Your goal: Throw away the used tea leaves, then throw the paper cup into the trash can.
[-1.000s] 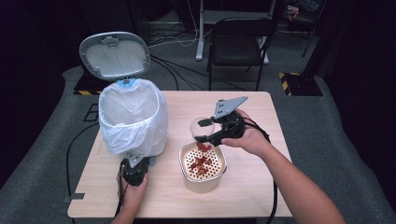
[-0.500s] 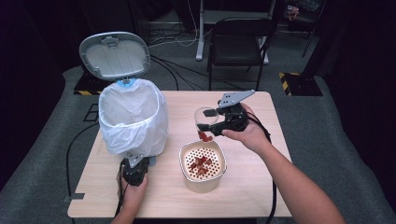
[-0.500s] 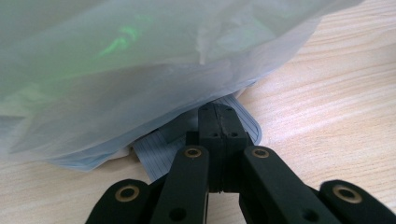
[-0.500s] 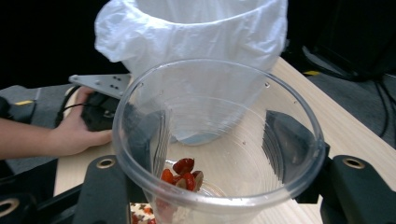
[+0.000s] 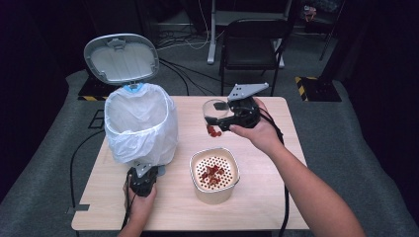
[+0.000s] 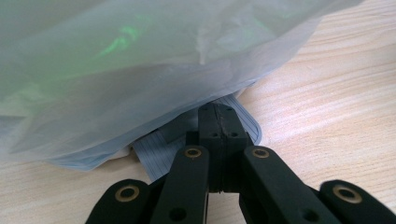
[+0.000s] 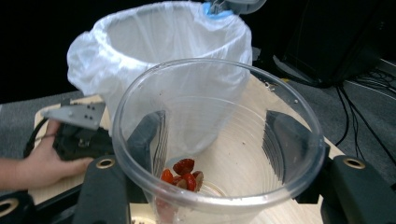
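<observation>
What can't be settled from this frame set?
- High view: the bin's inside and base, hidden by its white bag.
- Left gripper view: what the shut left claw presses, draped over by that bag.
- Right gripper view: the red pieces in the cup, too small to identify.

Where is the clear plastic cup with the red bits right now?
In the high view the clear plastic cup is held by the right gripper above the table's far middle, between the bagged bin and the person's right hand, beyond the strainer bowl.
</observation>
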`<action>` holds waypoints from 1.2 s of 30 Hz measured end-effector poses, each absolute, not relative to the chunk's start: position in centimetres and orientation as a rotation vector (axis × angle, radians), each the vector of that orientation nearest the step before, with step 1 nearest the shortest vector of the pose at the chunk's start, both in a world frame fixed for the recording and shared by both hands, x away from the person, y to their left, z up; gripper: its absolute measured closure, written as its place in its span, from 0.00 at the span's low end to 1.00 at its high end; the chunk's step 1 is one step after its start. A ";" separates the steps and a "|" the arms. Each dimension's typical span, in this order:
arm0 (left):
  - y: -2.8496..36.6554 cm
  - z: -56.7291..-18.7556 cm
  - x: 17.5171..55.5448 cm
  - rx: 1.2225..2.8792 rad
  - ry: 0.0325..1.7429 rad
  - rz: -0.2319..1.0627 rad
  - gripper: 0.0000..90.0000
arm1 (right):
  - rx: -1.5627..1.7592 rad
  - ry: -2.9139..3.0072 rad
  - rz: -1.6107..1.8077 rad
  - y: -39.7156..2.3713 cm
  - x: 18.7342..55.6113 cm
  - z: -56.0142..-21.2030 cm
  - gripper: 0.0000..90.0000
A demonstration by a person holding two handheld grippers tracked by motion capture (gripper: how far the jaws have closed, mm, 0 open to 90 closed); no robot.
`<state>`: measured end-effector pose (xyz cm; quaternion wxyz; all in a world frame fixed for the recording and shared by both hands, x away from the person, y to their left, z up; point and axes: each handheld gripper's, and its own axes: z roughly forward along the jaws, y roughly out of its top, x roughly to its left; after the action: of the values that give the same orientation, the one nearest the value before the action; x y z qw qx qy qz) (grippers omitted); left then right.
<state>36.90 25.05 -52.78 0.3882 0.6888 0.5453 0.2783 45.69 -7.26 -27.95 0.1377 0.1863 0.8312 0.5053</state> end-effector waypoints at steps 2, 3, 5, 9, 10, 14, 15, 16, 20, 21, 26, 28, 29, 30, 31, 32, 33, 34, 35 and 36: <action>25.0 -52.8 36.9 1.750 1.388 0.708 1.00 | 0.556 2.395 1.464 -6.8 45.8 -27.3 0.44; 25.0 -52.8 36.9 1.751 1.388 0.708 1.00 | 0.556 2.390 1.461 -6.6 45.9 -27.1 0.44; 25.0 -52.8 36.9 1.742 1.391 0.708 1.00 | 0.566 2.388 1.465 -6.0 45.9 -26.6 0.44; 25.0 -52.8 36.9 1.742 1.393 0.703 1.00 | 0.534 2.387 1.462 -4.9 46.1 -25.9 0.44; 25.0 -52.8 36.9 1.742 1.392 0.703 1.00 | 0.528 2.384 1.462 -4.7 46.1 -25.8 0.44; 25.5 -52.6 36.8 1.810 1.392 0.706 1.00 | 0.533 2.387 1.462 -3.5 46.3 -25.4 0.44; 25.4 -52.6 36.8 1.804 1.390 0.705 1.00 | 0.538 2.386 1.460 -3.3 46.3 -25.3 0.44; 25.3 -52.7 36.8 1.788 1.402 0.698 1.00 | 0.544 2.376 1.468 -3.1 46.3 -25.2 0.44; 25.0 -52.8 36.9 1.739 1.412 0.689 1.00 | 0.567 2.348 1.499 -2.5 46.7 -24.8 0.44; 25.0 -52.8 36.9 1.738 1.413 0.690 1.00 | 0.572 2.348 1.501 -2.3 46.9 -24.7 0.44; 25.2 -52.7 36.9 1.756 1.400 0.699 1.00 | 0.586 2.347 1.504 -1.6 47.6 -24.3 0.44; 25.2 -52.7 36.9 1.762 1.395 0.703 1.00 | 0.592 2.342 1.502 -1.3 47.9 -24.2 0.44; 25.2 -52.7 36.9 1.764 1.394 0.703 1.00 | 0.605 2.339 1.503 -1.1 48.1 -24.1 0.44; 25.2 -52.7 36.9 1.757 1.399 0.699 1.00 | 0.605 2.333 1.503 -0.9 48.3 -24.0 0.44; 24.9 -52.8 36.8 1.712 1.433 0.672 1.00 | 0.607 2.332 1.503 -0.8 48.5 -24.0 0.44; 24.9 -52.8 36.8 1.709 1.436 0.671 1.00 | 0.615 2.332 1.503 -0.6 48.6 -23.9 0.44; 24.9 -52.7 36.8 1.723 1.436 0.661 1.00 | 0.615 2.331 1.506 -0.3 48.8 -23.9 0.44; 24.9 -52.7 36.8 1.725 1.434 0.663 1.00 | 0.613 2.336 1.501 -0.1 48.9 -23.8 0.44; 24.9 -52.7 36.8 1.724 1.434 0.662 1.00 | 0.600 2.338 1.490 0.2 49.0 -23.8 0.44; 24.9 -52.7 36.8 1.723 1.435 0.662 1.00 | 0.598 2.340 1.493 0.5 49.1 -23.7 0.44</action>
<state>36.78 24.90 -52.72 0.3910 0.6784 0.5649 0.2604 49.10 0.51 -23.75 0.1506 0.2081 0.8147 0.5200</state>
